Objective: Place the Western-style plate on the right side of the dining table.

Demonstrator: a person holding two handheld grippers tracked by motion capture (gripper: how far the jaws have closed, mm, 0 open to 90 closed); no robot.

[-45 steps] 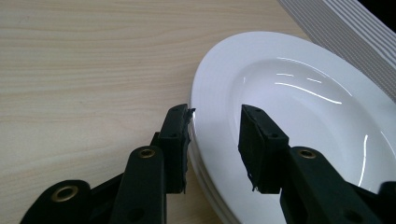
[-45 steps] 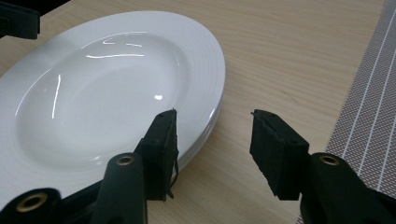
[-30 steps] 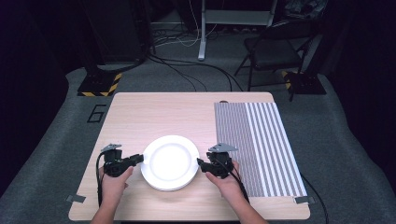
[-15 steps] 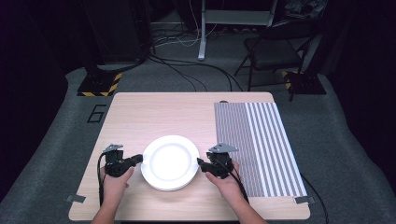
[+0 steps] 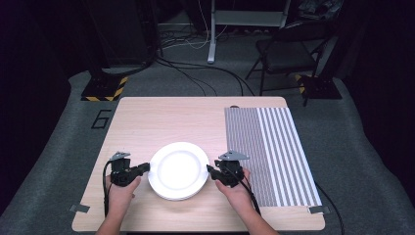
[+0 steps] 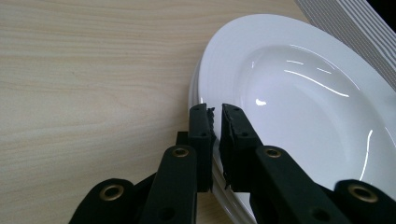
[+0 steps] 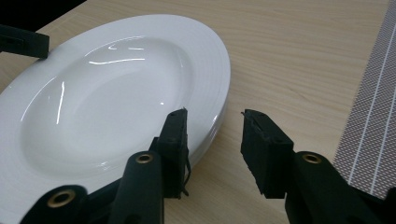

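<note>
A stack of white plates point(image 5: 178, 169) sits near the front of the wooden table point(image 5: 166, 117). My left gripper point(image 5: 146, 168) is at its left rim. In the left gripper view the jaws point(image 6: 218, 109) are shut on the rim of the top plate point(image 6: 299, 107). My right gripper point(image 5: 211, 171) is at the right rim. Its jaws point(image 7: 215, 114) have just been closing. They still show a gap: one jaw lies over the plate's rim point(image 7: 107, 102), and the other stands apart over bare wood.
A striped grey mat point(image 5: 274, 147) covers the table's right part, close beside my right gripper. The table's front edge runs just behind both hands. On the floor beyond the table are cables and a black chair point(image 5: 288, 54).
</note>
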